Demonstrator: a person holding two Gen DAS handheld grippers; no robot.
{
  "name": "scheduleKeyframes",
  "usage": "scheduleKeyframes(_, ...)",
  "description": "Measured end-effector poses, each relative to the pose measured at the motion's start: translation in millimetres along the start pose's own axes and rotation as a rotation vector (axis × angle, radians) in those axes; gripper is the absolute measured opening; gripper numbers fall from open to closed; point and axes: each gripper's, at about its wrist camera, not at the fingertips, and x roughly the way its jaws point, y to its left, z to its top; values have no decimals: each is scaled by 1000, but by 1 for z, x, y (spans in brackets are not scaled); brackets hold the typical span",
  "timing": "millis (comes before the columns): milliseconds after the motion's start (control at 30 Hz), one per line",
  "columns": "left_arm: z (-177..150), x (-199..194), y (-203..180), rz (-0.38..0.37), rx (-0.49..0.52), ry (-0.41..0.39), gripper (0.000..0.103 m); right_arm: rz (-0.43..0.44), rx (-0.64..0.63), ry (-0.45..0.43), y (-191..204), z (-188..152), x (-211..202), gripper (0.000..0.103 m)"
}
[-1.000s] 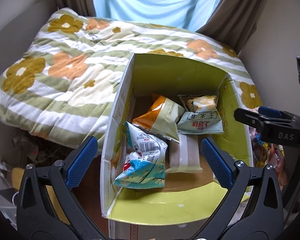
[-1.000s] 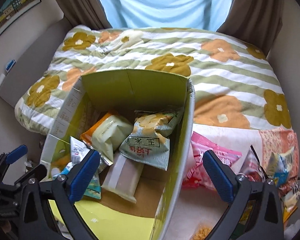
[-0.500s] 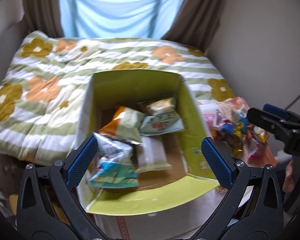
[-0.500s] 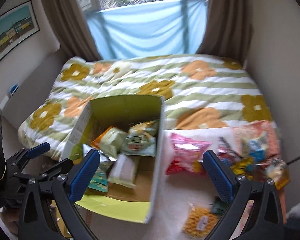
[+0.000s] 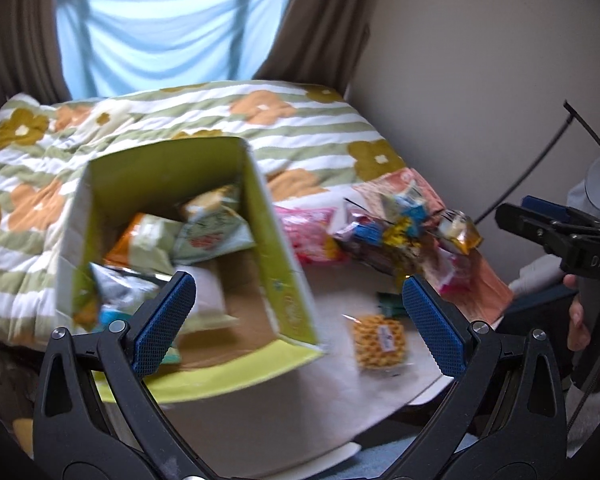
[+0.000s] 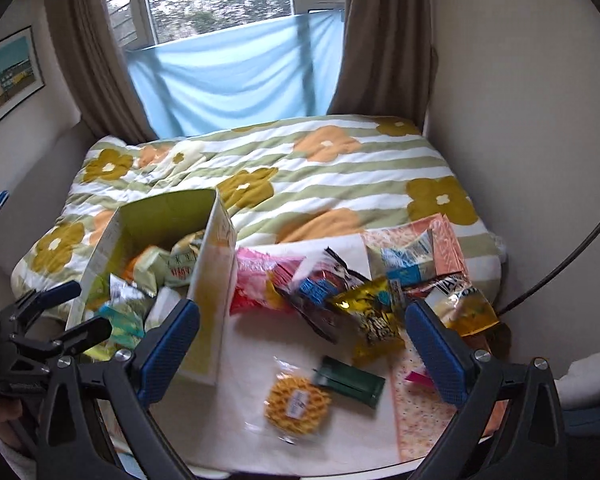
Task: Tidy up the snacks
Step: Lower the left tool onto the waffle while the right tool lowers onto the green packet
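A yellow-green cardboard box [image 5: 284, 280] [image 6: 214, 276] stands on a low table and holds several snack packets [image 5: 212, 232]. Loose snacks lie on the table to its right: a pink bag [image 6: 254, 280], a gold bag [image 6: 374, 312], a round waffle pack [image 6: 298, 404] [image 5: 380, 340] and a dark green bar [image 6: 350, 380]. My left gripper [image 5: 296, 324] is open and empty above the box's near right corner. My right gripper [image 6: 300, 348] is open and empty above the loose snacks; it also shows at the right edge of the left wrist view [image 5: 556, 232].
A bed with a flowered, striped quilt [image 6: 300, 172] lies behind the table. A window with a blue cloth [image 6: 228, 76] and brown curtains is at the back. A wall [image 5: 480, 80] stands on the right. An orange patterned cloth [image 6: 448, 240] lies under some snacks.
Both grippers have pulled back and up from the box and swung right. The loose snacks on the table have come into view. Both stay open and empty.
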Motion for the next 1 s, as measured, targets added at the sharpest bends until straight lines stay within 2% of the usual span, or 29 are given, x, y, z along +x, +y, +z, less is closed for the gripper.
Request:
scheduleKeyframes(267, -28, 34, -69, 22, -76, 103, 103, 140, -154, 110, -57, -36, 22, 102)
scheduleKeyframes(433, -62, 67, -108, 90, -114, 177, 103, 221, -224, 189, -92, -60, 47, 102)
scheduleKeyframes(567, -88, 93, -121, 139, -142, 243, 103, 321, -266, 269, -108, -78, 78, 102)
scheduleKeyframes(733, -106, 131, -131, 185, -106, 303, 103, 368, -352, 329, -109, -96, 114, 102)
scheduleKeyframes(833, -109, 153, -132, 210, -77, 315, 103, 383, -397, 336, -109, -102, 131, 102)
scheduleKeyframes(933, -117, 176, -136, 267, -26, 332, 102, 392, -475, 324, -104, -111, 149, 102)
scheduleKeyframes(1000, -124, 189, -137, 279, 6, 341, 101, 397, -498, 329, -102, -115, 158, 99)
